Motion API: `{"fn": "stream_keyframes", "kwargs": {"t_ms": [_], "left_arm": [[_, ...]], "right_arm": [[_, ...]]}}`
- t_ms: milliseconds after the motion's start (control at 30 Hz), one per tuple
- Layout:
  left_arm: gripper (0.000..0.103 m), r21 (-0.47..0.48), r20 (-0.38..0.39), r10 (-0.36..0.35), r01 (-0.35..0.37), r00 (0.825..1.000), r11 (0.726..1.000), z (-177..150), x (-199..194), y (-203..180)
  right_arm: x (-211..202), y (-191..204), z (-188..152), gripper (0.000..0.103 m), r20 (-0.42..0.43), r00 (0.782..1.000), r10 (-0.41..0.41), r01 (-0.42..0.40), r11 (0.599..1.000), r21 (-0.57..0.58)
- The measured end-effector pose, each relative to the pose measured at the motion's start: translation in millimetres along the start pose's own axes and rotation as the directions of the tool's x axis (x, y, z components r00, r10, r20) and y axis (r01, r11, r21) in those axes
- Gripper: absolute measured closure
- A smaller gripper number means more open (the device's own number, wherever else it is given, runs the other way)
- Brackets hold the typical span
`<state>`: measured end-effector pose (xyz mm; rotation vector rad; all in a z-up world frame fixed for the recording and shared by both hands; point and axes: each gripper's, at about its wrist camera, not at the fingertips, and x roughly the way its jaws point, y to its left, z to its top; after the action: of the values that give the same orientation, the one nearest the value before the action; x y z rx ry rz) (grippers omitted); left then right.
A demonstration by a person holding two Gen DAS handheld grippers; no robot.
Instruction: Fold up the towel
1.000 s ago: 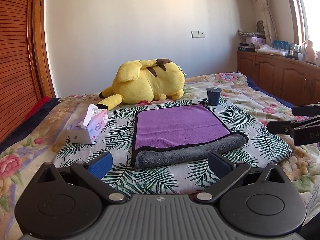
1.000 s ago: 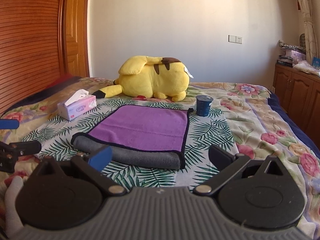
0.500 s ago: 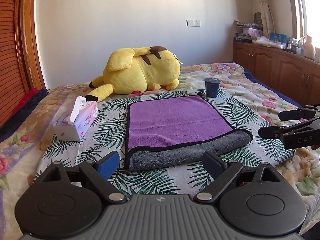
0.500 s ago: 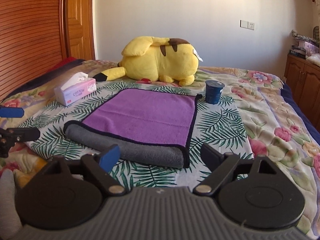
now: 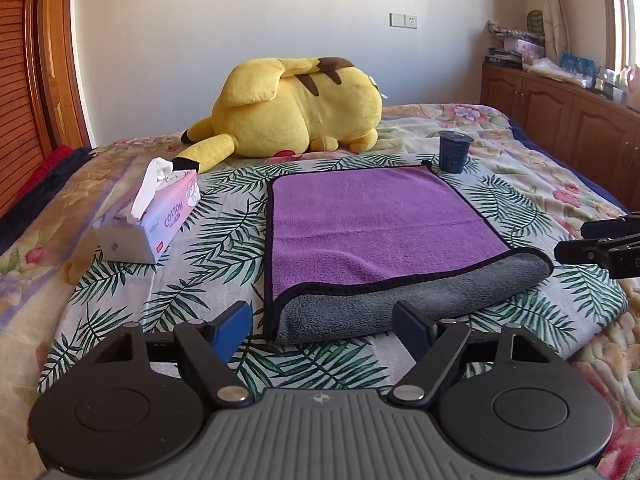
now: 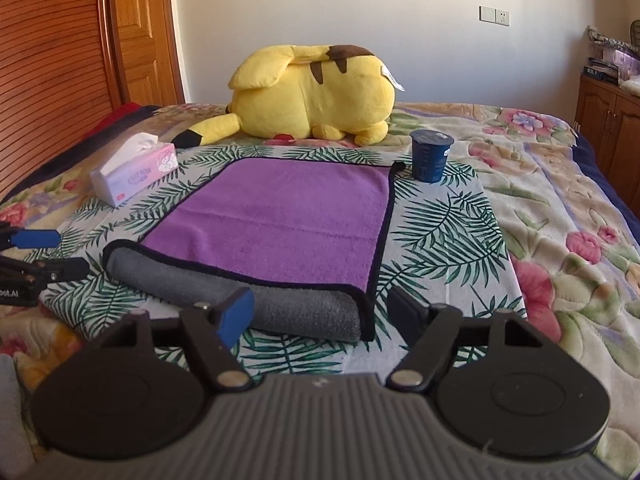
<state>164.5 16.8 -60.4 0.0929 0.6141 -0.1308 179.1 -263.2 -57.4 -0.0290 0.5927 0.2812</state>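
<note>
Towel (image 5: 384, 232) folded once on bed (image 5: 540, 184). Left tool (image 5: 322, 326) and right tool (image 6: 320, 308) both spread wide, holding nothing.

One towel (image 5: 384, 232), one yellow plush toy (image 5: 296, 108), one tissue box (image 5: 156, 220), one dark cup (image 5: 454, 151), two claws.

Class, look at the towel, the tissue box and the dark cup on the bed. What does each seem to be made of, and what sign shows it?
Towel: soft microfibre-like cloth, fuzzy nap, purple face, grey back, black stitched edge. Tissue box: printed material, probably card or soft plastic; a white tissue sticks out. Cup: likely smooth plastic with a slight sheen; unclear.
</note>
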Motion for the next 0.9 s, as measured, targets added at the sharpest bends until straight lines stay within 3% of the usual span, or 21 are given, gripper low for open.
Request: {"fn": "stream_keyframes", "kwargs": {"t_ms": [633,900], "left_arm": [[0.058,-0.018,-0.056,-0.007,0.006,0.998,1.000,6.8,46.3,25.2],[0.073,-0.041,-0.094,-0.034,0.030,0.995,0.999,3.5,62.9,32.2]], "right_arm": [[46.9,-19.2,3.6,0.038,-0.111,0.993,0.027,-0.023,0.999,0.040],[58.4,-25.2,1.4,0.039,-0.153,0.987,0.042,-0.035,0.998,0.053]]}}
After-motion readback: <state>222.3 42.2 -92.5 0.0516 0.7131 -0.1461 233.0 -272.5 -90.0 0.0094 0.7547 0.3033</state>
